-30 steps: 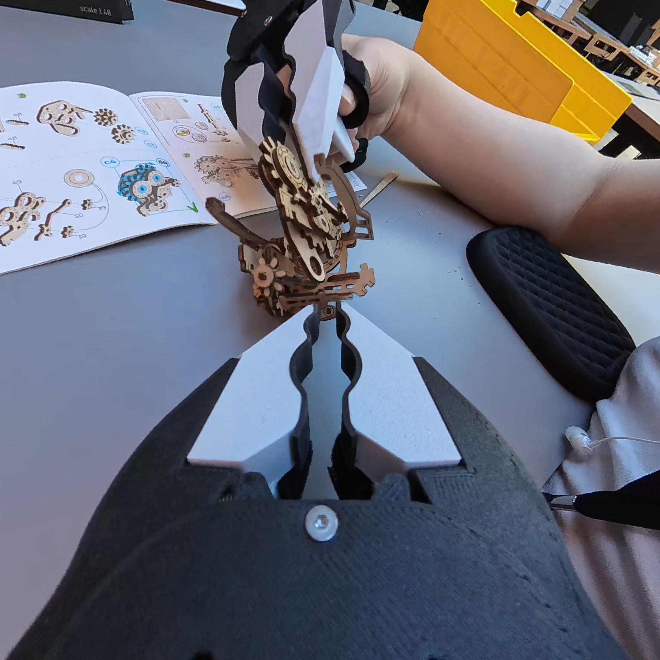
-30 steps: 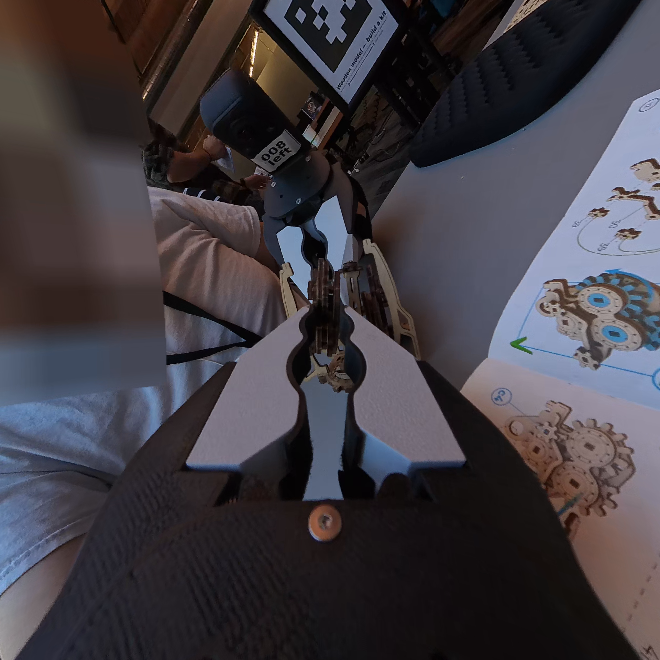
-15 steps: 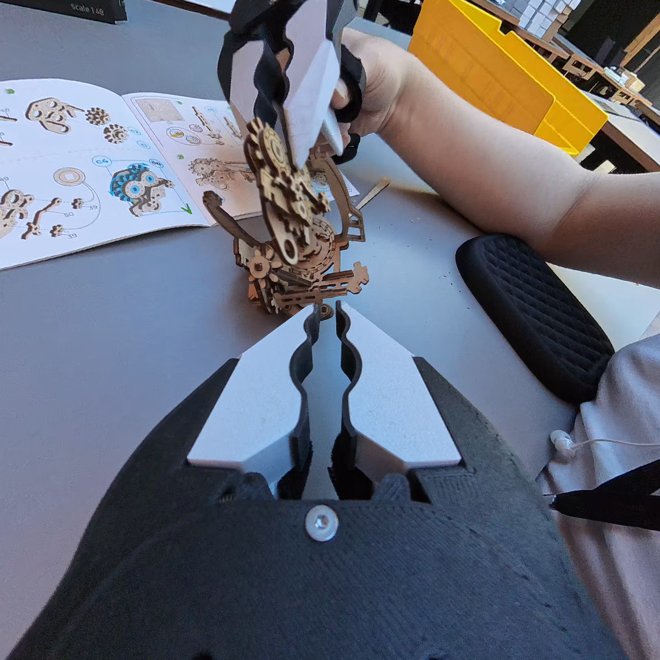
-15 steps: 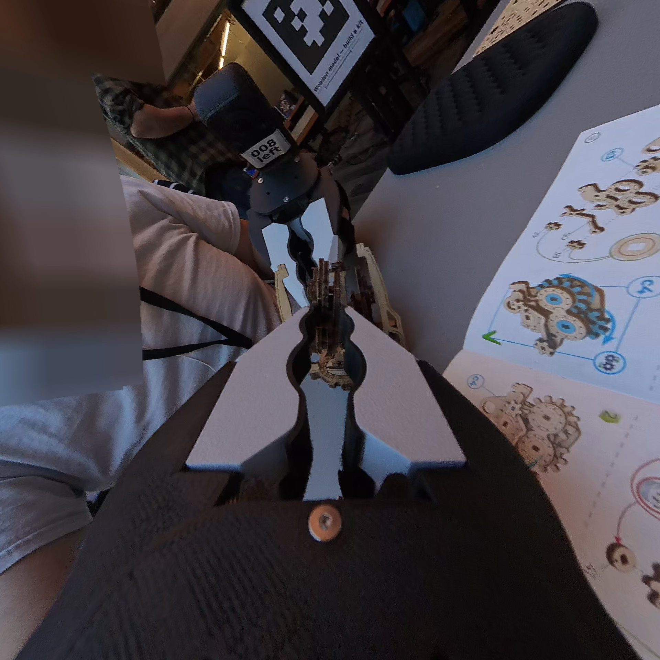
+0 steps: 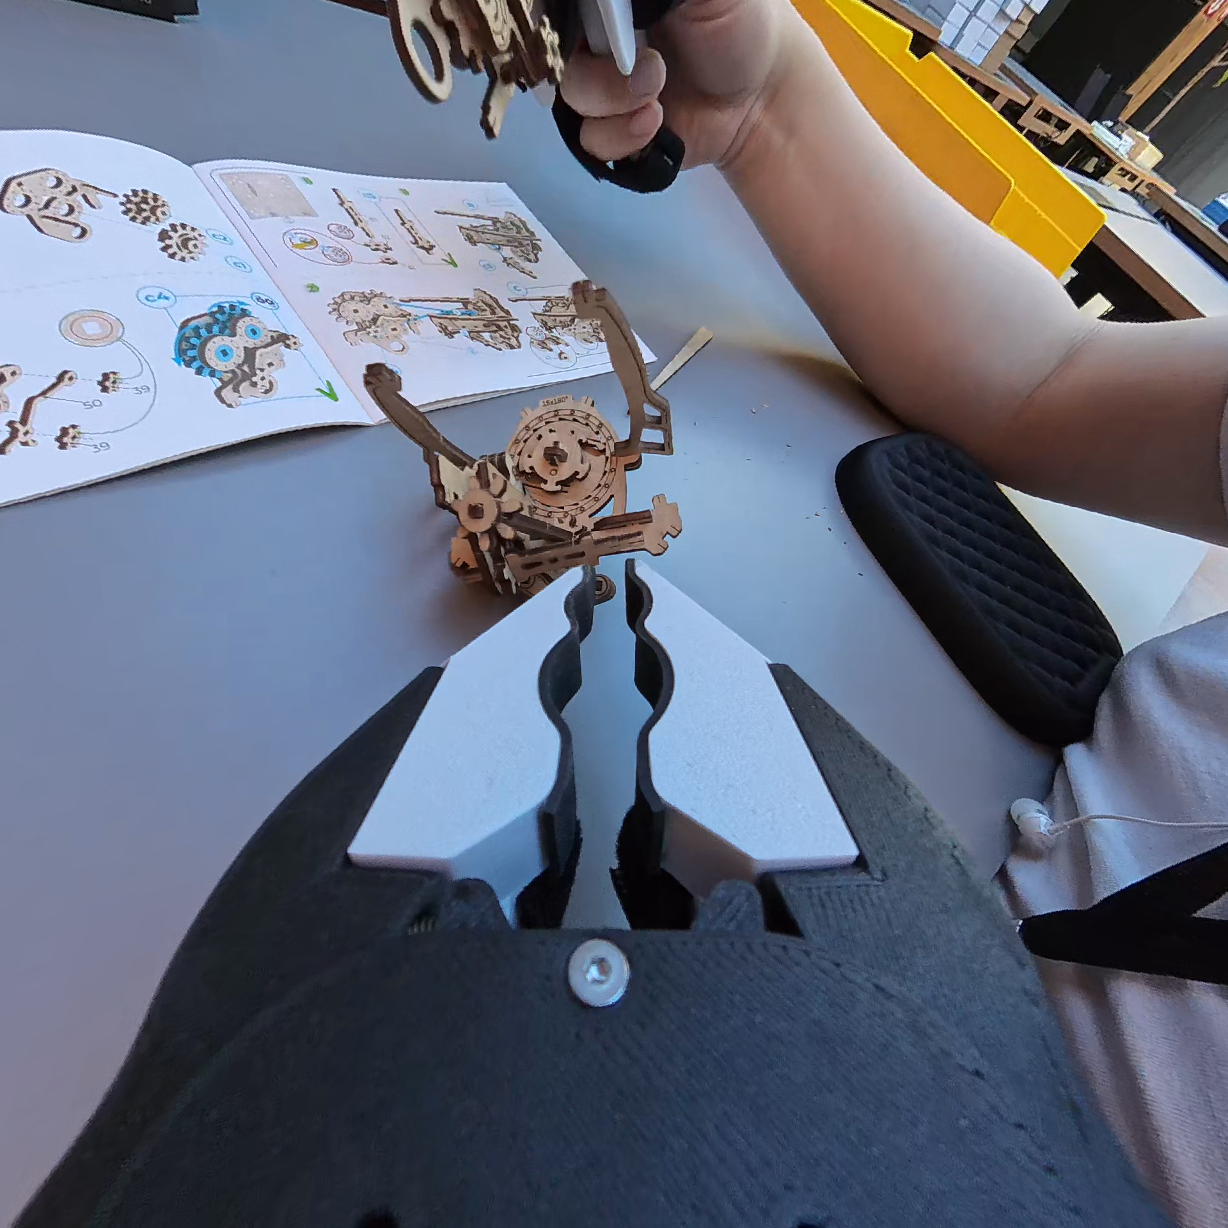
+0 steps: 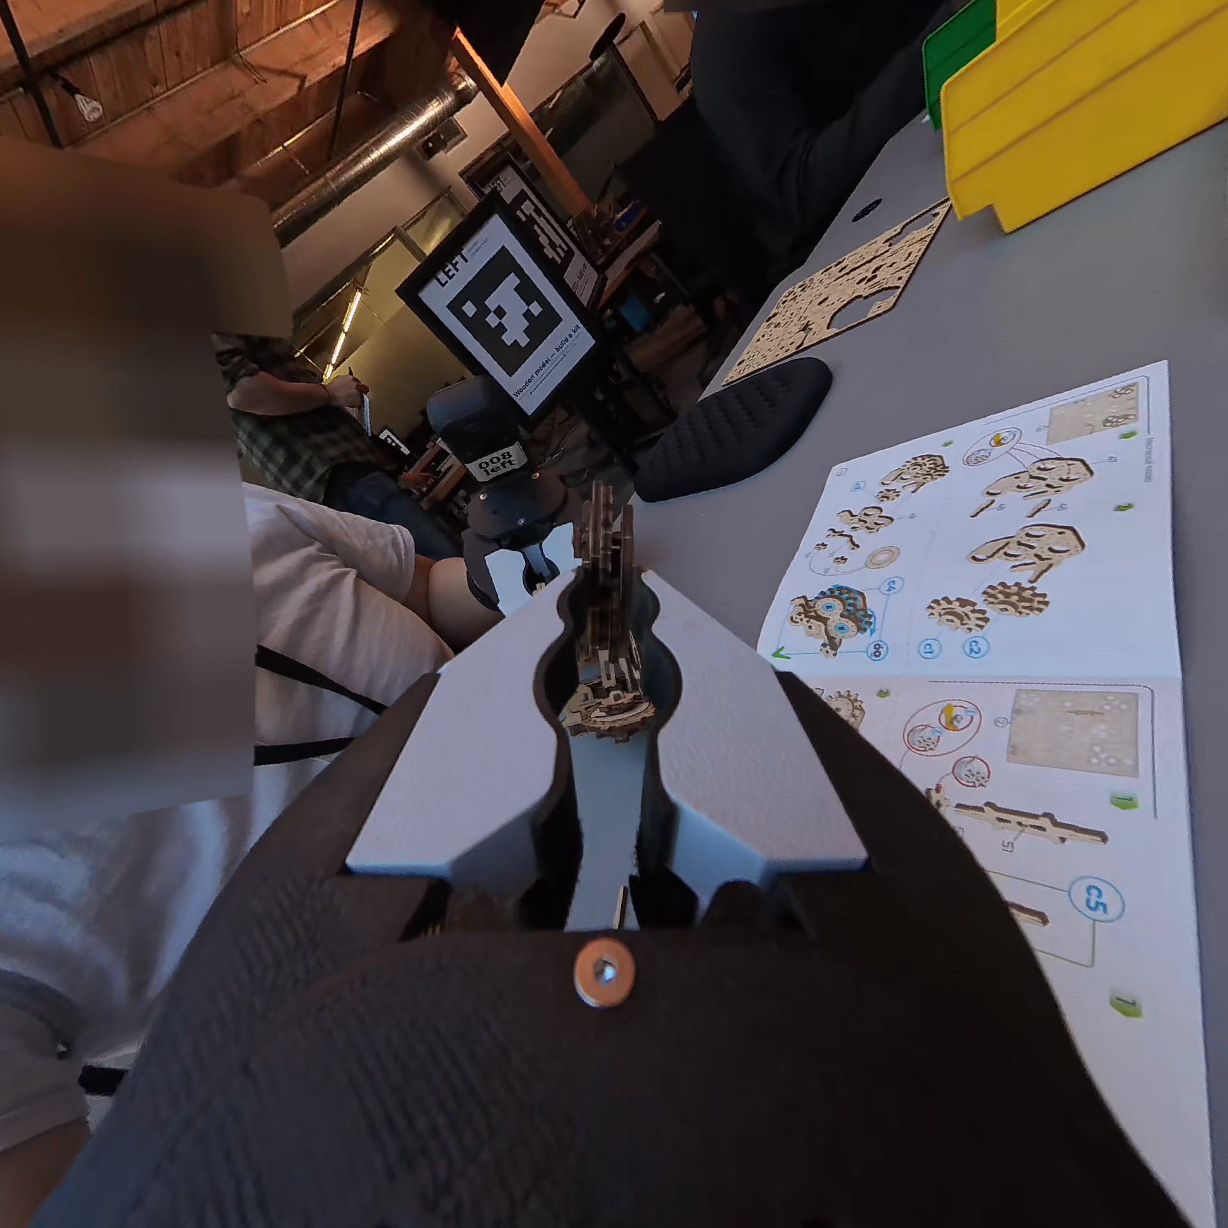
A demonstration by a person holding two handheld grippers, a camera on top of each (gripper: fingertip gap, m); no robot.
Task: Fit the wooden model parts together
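Observation:
A wooden model (image 5: 551, 478) with two raised curved arms and a round dial stands on the grey table (image 5: 199, 631). My left gripper (image 5: 606, 577) is at its base, jaws nearly together on a small round part of the model's foot. My right gripper (image 6: 603, 585) is shut on a stack of wooden gears (image 6: 601, 638). In the left wrist view that gear assembly (image 5: 465, 46) hangs high above the model, clear of it, at the top edge. The left gripper also shows in the right wrist view (image 6: 511, 531), beyond the gears.
An open instruction booklet (image 5: 199, 299) lies left of the model and also shows in the right wrist view (image 6: 997, 598). A black wrist pad (image 5: 963, 585) lies at the right under the person's forearm (image 5: 930, 299). Yellow bins (image 5: 963, 133), a punched wooden sheet (image 6: 837, 299) and a thin stick (image 5: 681, 359) lie farther off. Spacing between my two grippers at the tips: around 15 centimeters.
My right gripper has lifted the gear assembly up and away from the model, which it was touching a second ago. The model and my left gripper have stayed in place.

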